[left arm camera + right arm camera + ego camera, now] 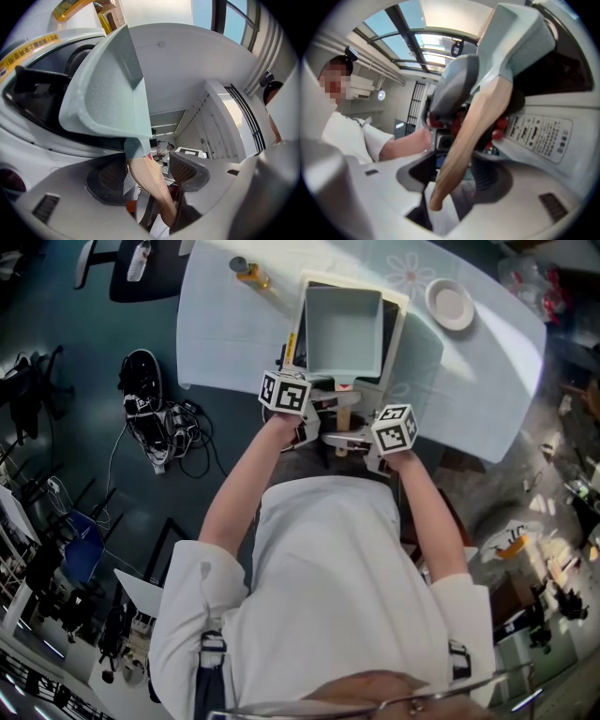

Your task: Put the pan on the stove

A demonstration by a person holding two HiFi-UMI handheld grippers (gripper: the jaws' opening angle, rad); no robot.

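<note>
Pan (pixel 343 329) sat flat on the stove (pixel 397 329), so it apparently needed no support. Left gripper (pixel 147 174) and right gripper (pixel 454 173) both stood wide around its wooden handle (pixel 343 414), gripping nothing.

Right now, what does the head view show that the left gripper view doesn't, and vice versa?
Head view only: the small white round plate on the pale tablecloth, beside the white stove with its black top. Left gripper view only: how the left gripper's jaws stand, which is apart, with the light wooden pan handle loose between them. Both: the pale green square pan sitting on that stove.
</note>
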